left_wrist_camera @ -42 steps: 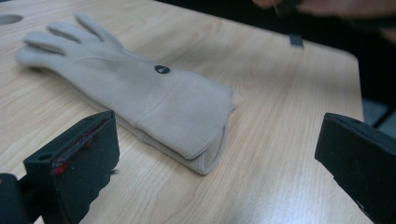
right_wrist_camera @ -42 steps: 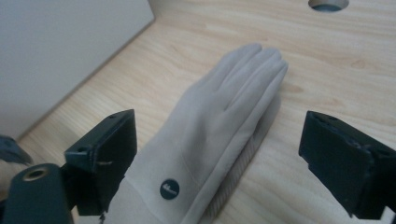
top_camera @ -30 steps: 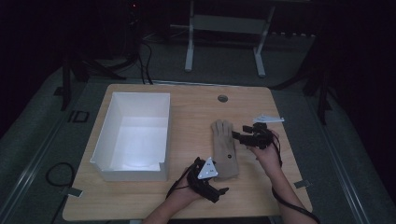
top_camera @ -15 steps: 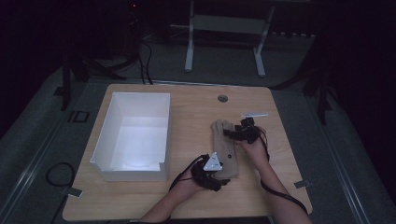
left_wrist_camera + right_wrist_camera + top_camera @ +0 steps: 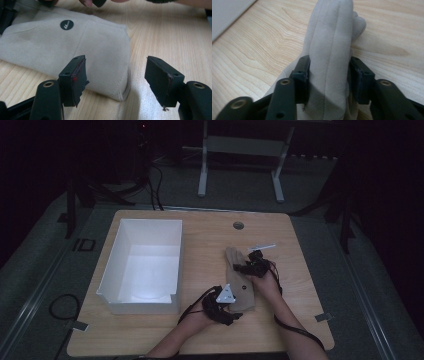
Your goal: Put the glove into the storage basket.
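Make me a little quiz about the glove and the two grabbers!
1. True or false: the right gripper pinches the glove.
2. What lies between the left gripper's open jaws: A) the box, B) the glove's cuff corner, C) a cable?
3. On which side of the glove in the high view does the white box stand?

Key:
1. True: its jaws have just been closing and press on both sides of the glove's fold.
2. B; the pads stand apart from it.
3. To the left.

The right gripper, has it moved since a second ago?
Yes. The right gripper came left, away from the table's right edge, onto the beige glove; its jaws have been closing on it.
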